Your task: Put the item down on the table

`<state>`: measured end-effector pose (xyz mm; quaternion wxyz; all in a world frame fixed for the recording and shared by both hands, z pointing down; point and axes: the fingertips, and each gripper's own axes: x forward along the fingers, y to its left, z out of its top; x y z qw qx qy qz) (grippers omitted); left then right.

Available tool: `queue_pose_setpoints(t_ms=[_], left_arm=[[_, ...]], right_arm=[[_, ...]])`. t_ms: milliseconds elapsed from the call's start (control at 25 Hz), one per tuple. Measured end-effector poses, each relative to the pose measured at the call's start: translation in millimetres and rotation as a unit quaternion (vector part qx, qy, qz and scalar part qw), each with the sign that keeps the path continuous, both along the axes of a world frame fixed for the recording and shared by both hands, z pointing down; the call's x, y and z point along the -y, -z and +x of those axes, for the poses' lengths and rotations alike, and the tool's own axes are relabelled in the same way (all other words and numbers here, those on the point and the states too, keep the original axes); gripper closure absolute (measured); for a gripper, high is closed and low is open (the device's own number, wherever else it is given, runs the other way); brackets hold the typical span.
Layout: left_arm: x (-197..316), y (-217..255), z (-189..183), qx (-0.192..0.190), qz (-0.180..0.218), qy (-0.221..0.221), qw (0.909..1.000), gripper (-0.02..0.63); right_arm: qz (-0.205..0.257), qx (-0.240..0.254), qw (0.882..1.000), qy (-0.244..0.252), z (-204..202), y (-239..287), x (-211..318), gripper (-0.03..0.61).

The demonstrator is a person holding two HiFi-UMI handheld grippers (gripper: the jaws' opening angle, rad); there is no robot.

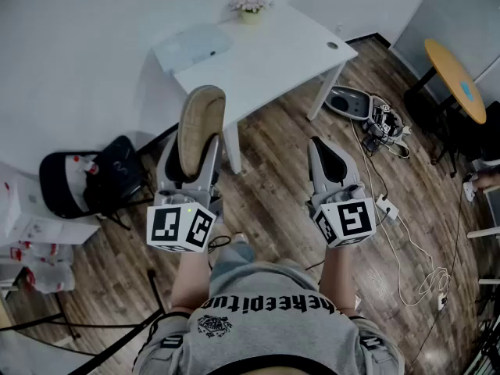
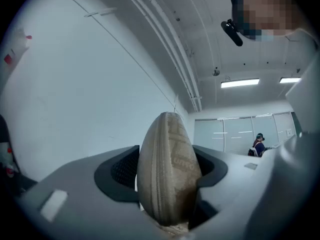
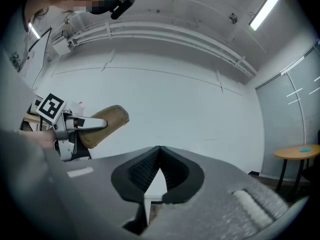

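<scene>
head view: white table (image 1: pixel 273 49), wood floor (image 1: pixel 273 194); tan case (image 1: pixel 201 119) held above the floor in left gripper (image 1: pixel 190 143) | left gripper view: jaws clamped on case; ceiling light (image 2: pixel 240 83) | right gripper view: right gripper (image 3: pixel 159 151) jaws together, empty; round table (image 3: pixel 300 151)

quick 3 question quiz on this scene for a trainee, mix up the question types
1. What does the left gripper hold?
A) a tan zipped case
B) a mug
C) nothing
2. True or false: the right gripper has its jaws wide apart.
3. Fill in: the flower pot stands on the white ___.

Key:
1. A
2. False. Its jaws are together with nothing between them.
3. table
</scene>
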<state>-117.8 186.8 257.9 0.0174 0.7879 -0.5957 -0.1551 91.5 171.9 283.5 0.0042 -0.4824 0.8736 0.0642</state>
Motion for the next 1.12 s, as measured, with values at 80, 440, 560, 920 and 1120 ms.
queue_pose_setpoints(t_ms=[80,440,560,920,1120], left_arm=[[0.0,-0.1,0.8,0.001,0.0,-0.001,1.0,0.31],[10.4,-1.1,-9.2,0.0,0.003,-0.006,1.0,0.31],[18.7,-1.1,-15.4,0.001,0.004,-0.01,0.9999,0.31],[42.6,-0.5,-35.7,0.01,0.018,-0.026,0.9995,0.31],[51.1,-1.3,-41.6,0.008,0.021,-0.04,0.9989,0.31]], right_arm=[[0.0,-0.001,1.0,0.0,0.2,0.0,0.1,0.578],[0.002,-0.003,1.0,-0.004,-10.2,-0.7,8.3,0.578],[0.003,-0.004,1.0,-0.009,-15.6,-0.3,14.9,0.578],[0.015,0.013,0.999,-0.031,-32.0,2.3,33.3,0.578],[0.013,0.01,0.999,-0.035,-40.8,-1.1,34.8,0.578]])
